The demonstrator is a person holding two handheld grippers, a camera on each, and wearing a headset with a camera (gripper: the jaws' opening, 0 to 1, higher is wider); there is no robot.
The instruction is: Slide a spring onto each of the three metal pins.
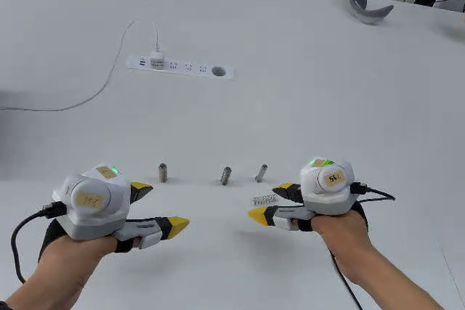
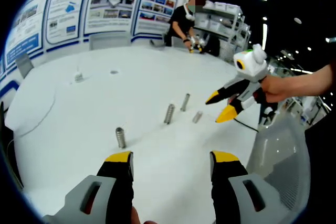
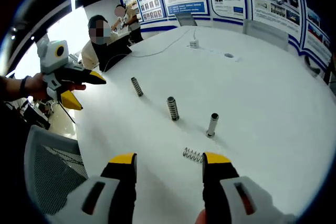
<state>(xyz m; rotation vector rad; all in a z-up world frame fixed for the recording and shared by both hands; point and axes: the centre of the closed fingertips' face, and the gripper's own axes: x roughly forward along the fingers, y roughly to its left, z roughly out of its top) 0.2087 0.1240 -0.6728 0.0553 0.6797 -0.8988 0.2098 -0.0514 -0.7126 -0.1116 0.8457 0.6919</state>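
White table (image 1: 305,92): plain work surface; a power strip (image 1: 180,67) lies well behind the row of pins, out of the way.
Left pin (image 1: 163,172): upright, ribbed with coils in both gripper views, so it already carries a spring.
Middle pin (image 1: 226,175): upright and coiled the same way, so it too looks done.
Right pin (image 1: 261,173): upright, smooth and bare in the right gripper view. This is the one left to fit.
Loose spring (image 1: 264,199): lies on its side on the table, near the foot of the bare pin and not touching it.
Right gripper (image 1: 265,201): jaws apart, gripping nothing. It sits low over the table with the loose spring between the jaws, close against one yellow tip in its own view.
Left gripper (image 1: 167,205): jaws apart and empty, held near the left pin without touching it.
Step in hand: by the look of it, picking up the last spring, with two of three pins served.
Next move: close the right jaws across the spring's body, gently, since a thin coil is likely to squash or flick away. Then lift it, turn it on end so its bore lines up with the bare pin's top, and lower it straight down.
Likely snag: a tilted spring would catch on the pin's rim rather than slide.
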